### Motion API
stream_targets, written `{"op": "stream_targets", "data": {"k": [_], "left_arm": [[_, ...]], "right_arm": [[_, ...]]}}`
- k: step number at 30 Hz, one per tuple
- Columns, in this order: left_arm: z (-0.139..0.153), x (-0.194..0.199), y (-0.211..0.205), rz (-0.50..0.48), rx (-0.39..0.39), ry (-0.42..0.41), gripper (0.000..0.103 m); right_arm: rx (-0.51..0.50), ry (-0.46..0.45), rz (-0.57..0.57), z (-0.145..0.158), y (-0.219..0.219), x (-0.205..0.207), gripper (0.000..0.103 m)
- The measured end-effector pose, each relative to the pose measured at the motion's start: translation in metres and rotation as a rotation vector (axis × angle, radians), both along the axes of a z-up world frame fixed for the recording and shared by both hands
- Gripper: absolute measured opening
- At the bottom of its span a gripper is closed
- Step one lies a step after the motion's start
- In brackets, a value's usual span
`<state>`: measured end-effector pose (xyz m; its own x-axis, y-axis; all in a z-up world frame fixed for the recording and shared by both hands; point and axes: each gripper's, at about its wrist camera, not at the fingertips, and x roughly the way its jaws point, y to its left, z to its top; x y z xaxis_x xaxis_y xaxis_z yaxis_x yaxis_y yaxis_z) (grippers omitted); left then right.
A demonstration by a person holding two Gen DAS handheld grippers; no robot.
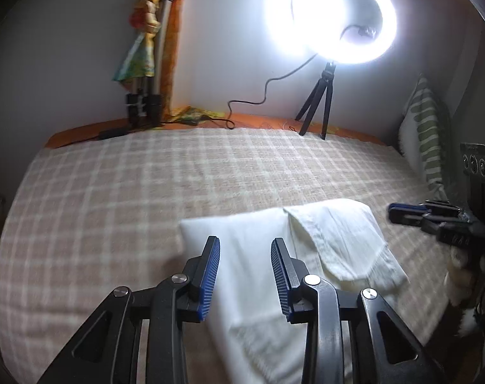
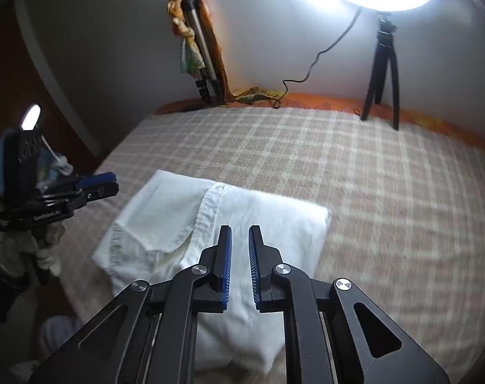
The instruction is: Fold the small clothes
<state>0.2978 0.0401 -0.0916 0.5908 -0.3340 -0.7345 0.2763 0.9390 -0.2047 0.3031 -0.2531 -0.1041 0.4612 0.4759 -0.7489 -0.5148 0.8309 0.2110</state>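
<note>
A white button shirt (image 1: 322,243) lies folded into a compact rectangle on the checked bedspread (image 1: 146,192), with a sleeve or flap laid over its right part. It also shows in the right wrist view (image 2: 210,224). My left gripper (image 1: 245,246) hovers over the shirt's near left part, open and empty. My right gripper (image 2: 240,233) hovers over the shirt's middle, jaws a small gap apart and holding nothing. The right gripper also appears at the right edge of the left wrist view (image 1: 399,214), and the left gripper at the left edge of the right wrist view (image 2: 104,182).
A lit ring light (image 1: 330,16) on a small black tripod (image 1: 319,105) stands at the bed's far edge, its cable trailing left. A folded tripod draped with coloured cloth (image 1: 152,51) leans on the wall. A green-striped pillow (image 1: 424,134) is at the right.
</note>
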Motion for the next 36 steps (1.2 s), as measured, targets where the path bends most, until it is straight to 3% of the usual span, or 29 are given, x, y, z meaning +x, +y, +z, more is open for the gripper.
{"op": "stream_targets", "data": {"k": [5,8,11,16,19,25,33,36], "left_arm": [[-0.042,0.025,-0.013,0.0,0.092,0.038,0.032],[-0.071,0.025,-0.003,0.007,0.095,0.086,0.029],[-0.085,0.017,0.005,-0.004,0.075,0.055,0.029],[-0.076,0.017,0.01,0.002,0.052,0.07,0.028],[-0.056,0.014,0.015,0.031,0.048,0.003,0.028],[-0.042,0.034,0.021,0.05,-0.019,-0.009,0.031],[-0.079,0.061,0.016,0.07,0.097,0.066,0.035],[-0.085,0.063,0.027,0.096,0.062,0.083,0.037]], "right_arm": [[-0.047,0.043,-0.022,-0.036,0.015,0.023,0.011],[-0.058,0.062,-0.014,-0.055,0.012,0.021,0.011],[-0.06,0.036,0.001,-0.074,0.009,0.013,0.009],[-0.061,0.042,0.008,-0.054,0.008,0.016,0.009],[-0.026,-0.009,-0.005,-0.033,0.004,0.019,0.009],[0.004,0.048,-0.068,-0.04,0.0,0.05,0.01],[-0.026,0.087,-0.125,-0.069,-0.008,0.069,0.01],[-0.033,0.109,-0.148,-0.072,-0.011,0.071,0.01]]}}
